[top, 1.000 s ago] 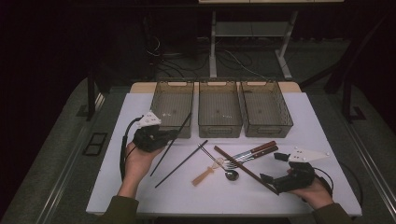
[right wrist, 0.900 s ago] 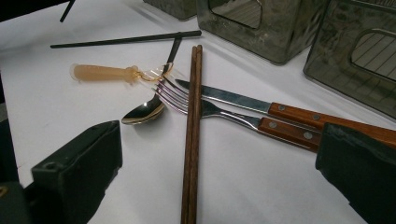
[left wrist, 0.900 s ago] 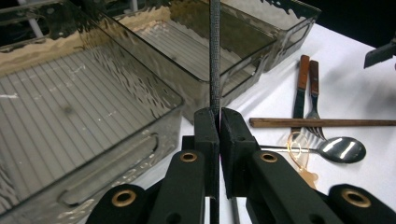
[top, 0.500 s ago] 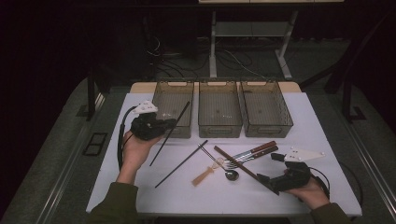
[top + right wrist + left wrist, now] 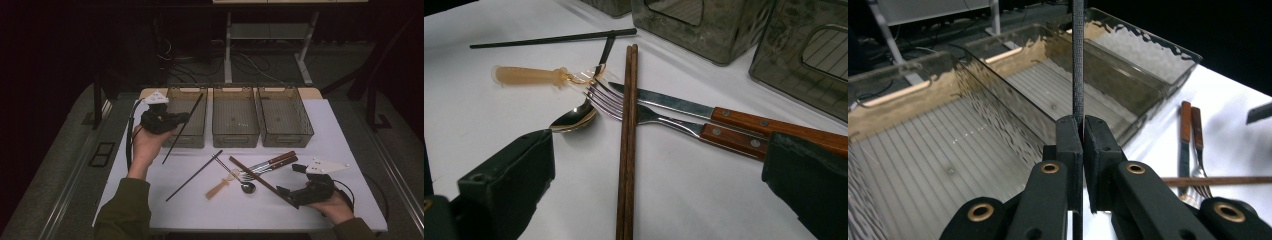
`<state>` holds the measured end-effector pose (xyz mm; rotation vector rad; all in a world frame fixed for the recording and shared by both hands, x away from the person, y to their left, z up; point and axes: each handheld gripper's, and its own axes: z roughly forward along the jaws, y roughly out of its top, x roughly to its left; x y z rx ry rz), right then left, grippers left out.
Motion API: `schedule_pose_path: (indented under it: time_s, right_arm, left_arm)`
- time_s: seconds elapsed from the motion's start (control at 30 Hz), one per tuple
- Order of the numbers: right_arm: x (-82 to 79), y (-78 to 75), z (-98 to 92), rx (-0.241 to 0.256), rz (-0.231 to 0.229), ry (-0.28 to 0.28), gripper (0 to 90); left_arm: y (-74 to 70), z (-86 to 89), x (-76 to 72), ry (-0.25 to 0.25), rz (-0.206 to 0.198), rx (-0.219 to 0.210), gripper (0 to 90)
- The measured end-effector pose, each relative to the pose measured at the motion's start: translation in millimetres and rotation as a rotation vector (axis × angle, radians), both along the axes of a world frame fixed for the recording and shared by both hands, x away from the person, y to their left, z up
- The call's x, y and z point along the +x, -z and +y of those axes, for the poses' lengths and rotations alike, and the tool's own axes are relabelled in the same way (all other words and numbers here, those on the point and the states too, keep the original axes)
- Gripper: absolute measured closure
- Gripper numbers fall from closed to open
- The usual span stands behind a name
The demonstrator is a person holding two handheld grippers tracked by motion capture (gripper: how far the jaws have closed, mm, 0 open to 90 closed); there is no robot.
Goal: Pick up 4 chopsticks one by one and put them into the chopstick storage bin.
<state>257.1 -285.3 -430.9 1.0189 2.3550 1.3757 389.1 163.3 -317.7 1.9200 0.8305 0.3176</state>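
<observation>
The left hand-held gripper (image 5: 181, 118) is sitting in the upper left of the high view, its jaws clenched on a black chopstick (image 5: 184, 127). That chopstick is slanting from the lower left up to the right, its upper end lying over the leftmost bin (image 5: 172, 139) of three clear bins standing in a row along the far side of the white table (image 5: 345, 132). In the left gripper view the jaws are pressing together at bottom centre, with the black chopstick (image 5: 1078, 60) rising straight up between them and the ribbed floor of a bin (image 5: 938, 165) lying behind.

The right hand-held gripper (image 5: 290, 182) is resting at the lower right of the high view, its jaws spread wide and grasping nothing. In the right gripper view the two jaws are standing well apart at the bottom corners, and a pair of brown chopsticks (image 5: 626, 150) is running between them, up the middle of the frame. The brown pair is lying across a fork (image 5: 664, 120) and a knife (image 5: 704, 111), both with wooden handles. A spoon (image 5: 574, 116) is lying just left of the fork's tines, beside a pale-handled utensil (image 5: 531, 76). A second black chopstick (image 5: 554, 38) is lying on the table at the upper left of that view, near the bins.
</observation>
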Motion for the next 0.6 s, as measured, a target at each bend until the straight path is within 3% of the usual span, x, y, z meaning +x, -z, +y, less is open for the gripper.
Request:
schedule_pose_path:
  time_s: [0.6]
  right_arm:
    - [0.1,-1.0,-1.7,0.011,-0.004,0.008,0.7]
  left_arm:
    - [-27.3,-2.0,51.3,-0.040,-0.018,0.013,85.8]
